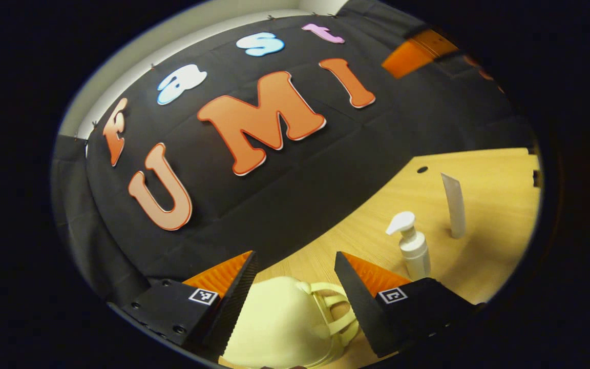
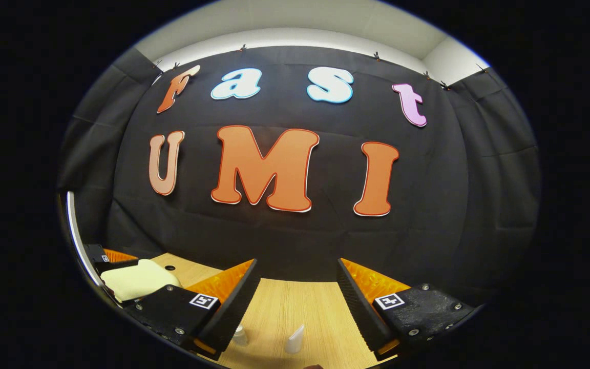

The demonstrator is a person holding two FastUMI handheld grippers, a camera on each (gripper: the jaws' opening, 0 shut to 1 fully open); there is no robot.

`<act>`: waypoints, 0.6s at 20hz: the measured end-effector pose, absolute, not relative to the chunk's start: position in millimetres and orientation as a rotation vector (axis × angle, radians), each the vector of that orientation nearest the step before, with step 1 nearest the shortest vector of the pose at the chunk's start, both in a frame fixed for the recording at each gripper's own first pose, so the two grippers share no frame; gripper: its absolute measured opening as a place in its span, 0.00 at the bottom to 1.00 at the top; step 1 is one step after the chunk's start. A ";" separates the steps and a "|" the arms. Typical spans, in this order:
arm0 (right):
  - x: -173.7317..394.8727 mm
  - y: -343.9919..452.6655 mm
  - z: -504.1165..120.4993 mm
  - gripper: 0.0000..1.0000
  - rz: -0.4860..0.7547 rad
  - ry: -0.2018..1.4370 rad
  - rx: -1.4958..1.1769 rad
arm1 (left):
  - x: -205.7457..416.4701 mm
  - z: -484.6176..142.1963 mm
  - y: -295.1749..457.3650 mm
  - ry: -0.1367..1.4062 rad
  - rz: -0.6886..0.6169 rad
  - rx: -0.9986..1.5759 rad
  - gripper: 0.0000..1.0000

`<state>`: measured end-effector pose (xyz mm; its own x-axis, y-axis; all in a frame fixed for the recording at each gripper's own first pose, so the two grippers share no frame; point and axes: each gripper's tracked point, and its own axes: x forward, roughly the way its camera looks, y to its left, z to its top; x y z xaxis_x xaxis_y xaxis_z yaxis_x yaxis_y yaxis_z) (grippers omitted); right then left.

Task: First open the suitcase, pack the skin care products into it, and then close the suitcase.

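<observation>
- Suitcase [image 1: 279,323], pale yellow and rounded, sits low between the fingers of the left gripper [image 1: 295,279] in the left gripper view, with its looped handle [image 1: 333,307] on the side near the right finger.
- Both fingers of the left gripper stand wide apart and hold nothing; I cannot tell if they touch the suitcase.
- A white pump bottle [image 1: 412,246] stands upright on the wooden table [image 1: 484,205], just beyond the right finger.
- A white tube [image 1: 455,205] stands upright farther right, apart from the bottle.
- In the right gripper view, the suitcase [image 2: 139,279] shows far off to the left of the left finger, with the other gripper by it.
- The right gripper [image 2: 297,287] has its fingers wide apart with nothing held.
- Low between those fingers, the bottle [image 2: 240,335] and the tube [image 2: 295,339] peek up from the table [image 2: 295,307].
</observation>
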<state>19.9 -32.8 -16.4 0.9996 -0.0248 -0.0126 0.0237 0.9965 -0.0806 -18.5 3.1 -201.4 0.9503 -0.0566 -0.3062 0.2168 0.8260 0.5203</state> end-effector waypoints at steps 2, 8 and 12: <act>18.5 -35.1 -18.7 0.95 -0.028 0.023 -0.081 | -24.6 -228.0 -2.4 0.321 -0.193 0.660 0.98; 15.0 -41.6 -21.7 0.95 -0.040 0.031 -0.093 | -43.4 -287.5 -0.6 0.402 -0.286 0.877 0.95; 12.6 -45.4 -19.5 0.96 -0.052 0.024 -0.103 | -53.8 -318.5 -0.3 0.438 -0.345 1.062 0.83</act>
<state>12.6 -45.4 -19.5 0.9983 -0.0536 -0.0214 0.0511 0.9933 -0.1032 -53.8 -0.3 -318.5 0.8623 -0.0621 -0.5025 0.4740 0.4480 0.7581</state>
